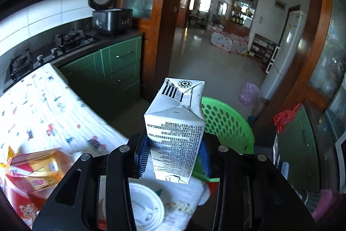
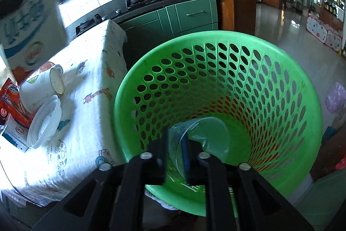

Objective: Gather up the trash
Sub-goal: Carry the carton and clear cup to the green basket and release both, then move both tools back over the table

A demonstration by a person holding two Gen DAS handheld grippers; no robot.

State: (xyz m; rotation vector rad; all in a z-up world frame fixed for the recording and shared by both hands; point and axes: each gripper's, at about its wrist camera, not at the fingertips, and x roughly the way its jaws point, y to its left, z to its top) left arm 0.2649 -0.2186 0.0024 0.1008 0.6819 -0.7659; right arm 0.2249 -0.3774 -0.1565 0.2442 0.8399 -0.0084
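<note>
Both grippers hold trash near the green basket (image 2: 218, 105).

The left gripper (image 1: 173, 155) clamps a white carton (image 1: 176, 127) upright above the table edge (image 1: 54, 105); the right gripper (image 2: 182, 155) pinches a clear plastic cup (image 2: 201, 140) inside the basket's near rim, beside the table.

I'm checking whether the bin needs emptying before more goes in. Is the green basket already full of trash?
No. In the right wrist view the green basket shows bare perforated walls far down, with only the clear plastic cup in the right gripper above it.
</note>
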